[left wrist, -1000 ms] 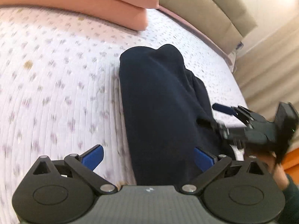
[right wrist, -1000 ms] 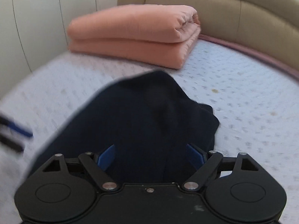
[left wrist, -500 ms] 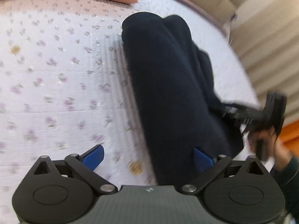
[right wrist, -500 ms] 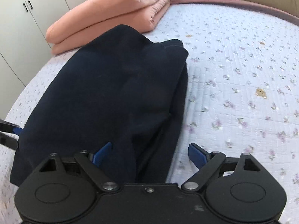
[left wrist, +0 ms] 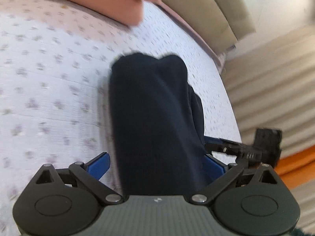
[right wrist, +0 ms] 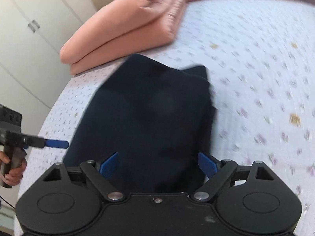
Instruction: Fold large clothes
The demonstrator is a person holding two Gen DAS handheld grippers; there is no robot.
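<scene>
A dark navy garment (left wrist: 155, 122) lies folded in a long strip on the bed; it also shows in the right wrist view (right wrist: 153, 118). My left gripper (left wrist: 157, 165) is open, its blue pads on either side of the garment's near end. My right gripper (right wrist: 159, 163) is open too, its pads straddling the near end from the other side. Each gripper shows in the other's view: the right one (left wrist: 220, 145) at the garment's right edge, the left one (right wrist: 57, 144) at its left edge.
The bed has a white floral quilt (left wrist: 49, 78). A folded pink blanket (right wrist: 126, 29) lies beyond the garment. A beige padded headboard (left wrist: 212, 13) is behind it. White wardrobe doors (right wrist: 25, 39) stand at the left. The bed's edge (left wrist: 230, 102) is close on the right.
Both grippers have pulled back and tilted up, so the blanket and headboard come back into view. Both stay open. The garment lies in the same place.
</scene>
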